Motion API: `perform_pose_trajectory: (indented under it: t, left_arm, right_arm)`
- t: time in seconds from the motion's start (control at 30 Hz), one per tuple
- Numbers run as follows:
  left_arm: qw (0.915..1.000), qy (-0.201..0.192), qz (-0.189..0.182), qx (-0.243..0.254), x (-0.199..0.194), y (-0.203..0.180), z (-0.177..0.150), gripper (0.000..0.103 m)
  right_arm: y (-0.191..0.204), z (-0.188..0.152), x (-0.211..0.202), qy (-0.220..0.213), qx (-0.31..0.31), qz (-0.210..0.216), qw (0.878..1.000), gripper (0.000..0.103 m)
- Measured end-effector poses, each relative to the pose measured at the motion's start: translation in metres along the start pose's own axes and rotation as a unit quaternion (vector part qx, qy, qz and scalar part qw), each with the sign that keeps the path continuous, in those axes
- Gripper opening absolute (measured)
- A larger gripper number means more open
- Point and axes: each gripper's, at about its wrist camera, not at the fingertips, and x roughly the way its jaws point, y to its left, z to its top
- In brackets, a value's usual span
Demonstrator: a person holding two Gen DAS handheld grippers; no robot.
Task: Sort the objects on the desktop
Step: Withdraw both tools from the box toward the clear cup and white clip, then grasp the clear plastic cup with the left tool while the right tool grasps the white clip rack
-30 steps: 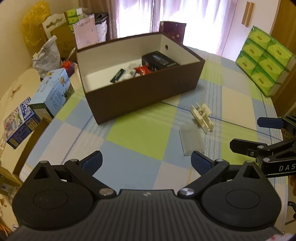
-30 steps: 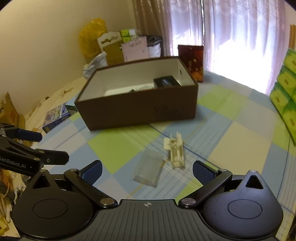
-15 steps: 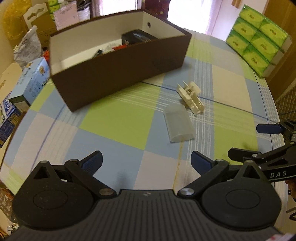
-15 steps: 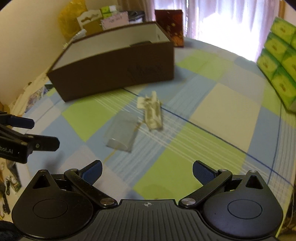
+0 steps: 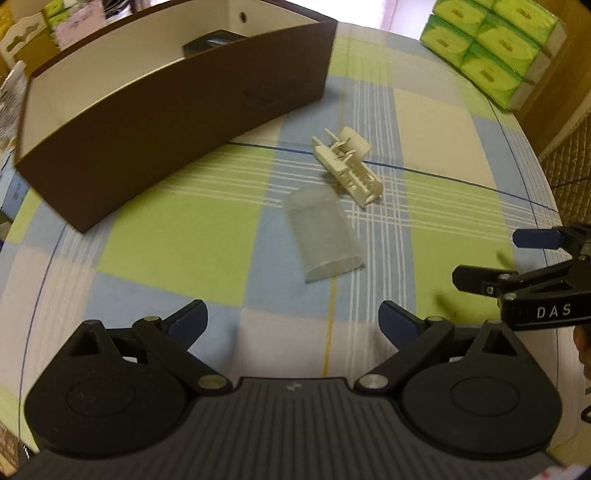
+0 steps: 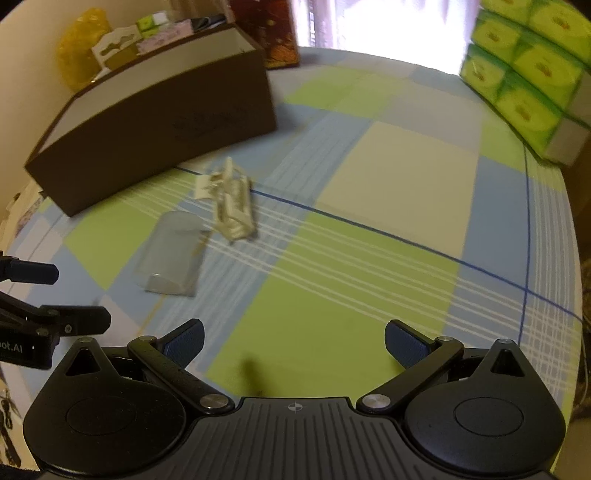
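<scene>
A translucent plastic cap (image 5: 321,234) (image 6: 171,254) lies on its side on the checked tablecloth. Just beyond it rests a cream plastic clip-like part (image 5: 347,168) (image 6: 231,201). Behind both stands a brown box (image 5: 159,110) (image 6: 147,122) with a white inside and a black item in its far corner. My left gripper (image 5: 293,319) hovers open just short of the cap, nothing between its fingers. My right gripper (image 6: 293,339) is open too, over bare cloth to the right of both objects. Each gripper shows at the edge of the other's view.
Stacked green tissue packs (image 5: 491,44) (image 6: 532,70) line the far right of the table. A dark red box (image 6: 273,33) stands behind the brown box. Bags and cartons (image 6: 110,48) crowd the far left. The table edge (image 5: 546,192) curves close on the right.
Both grippers have dropped and come forward toward the cap and the cream part, which now look larger and nearer. Both stayed open, and nothing on the table has moved.
</scene>
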Motion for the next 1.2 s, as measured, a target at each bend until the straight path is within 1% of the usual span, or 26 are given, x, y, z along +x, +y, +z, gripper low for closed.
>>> perform_pose_trajectory:
  t: [0.3,0.4,0.57,0.67,0.73,0.77,0.8,0.83,0.93,1.07,1.2]
  left_arm:
    - [0.9994,-0.001,-0.004,0.034,0.028,-0.016,0.028,0.096]
    - [0.9991,-0.001,-0.005,0.043,0.039,-0.018,0.037,0.093]
    - [0.9982,0.000,0.012,0.059,0.059,-0.015,0.047,0.091]
    - [0.9979,-0.004,0.015,0.063,0.065,-0.009,0.053,0.086]
    - [0.9980,-0.006,0.018,0.061,0.068,-0.003,0.057,0.071]
    - [0.9980,-0.006,0.021,0.059,0.070,0.000,0.059,0.067]
    - [0.9981,-0.005,0.024,0.057,0.072,0.004,0.060,0.059]
    - [0.9982,-0.004,0.027,0.054,0.073,0.008,0.061,0.053]
    - [0.9988,0.001,0.028,0.041,0.075,0.024,0.062,0.048]
    - [0.9990,-0.004,0.036,0.026,0.070,0.046,0.057,0.048]
    - [0.9990,-0.004,0.045,0.000,0.065,0.072,0.054,0.048]
  right_arm:
    - [-0.027,-0.005,0.008,0.007,0.051,-0.018,0.999,0.101]
    - [-0.033,-0.003,0.010,0.007,0.066,-0.021,0.998,0.101]
    - [-0.036,0.002,0.012,-0.002,0.077,-0.014,0.997,0.101]
    - [-0.033,0.006,0.015,-0.007,0.075,-0.010,0.997,0.101]
    - [-0.030,0.010,0.017,-0.011,0.073,-0.004,0.997,0.101]
    - [-0.028,0.012,0.019,-0.014,0.071,-0.001,0.997,0.101]
    - [-0.025,0.015,0.020,-0.016,0.068,0.002,0.998,0.101]
    - [-0.023,0.018,0.021,-0.018,0.064,0.005,0.998,0.101]
    - [-0.011,0.028,0.026,-0.027,0.046,0.016,0.998,0.101]
    - [0.009,0.042,0.034,-0.042,0.011,0.033,0.999,0.101]
    - [0.028,0.055,0.047,-0.050,-0.021,0.048,0.997,0.101]
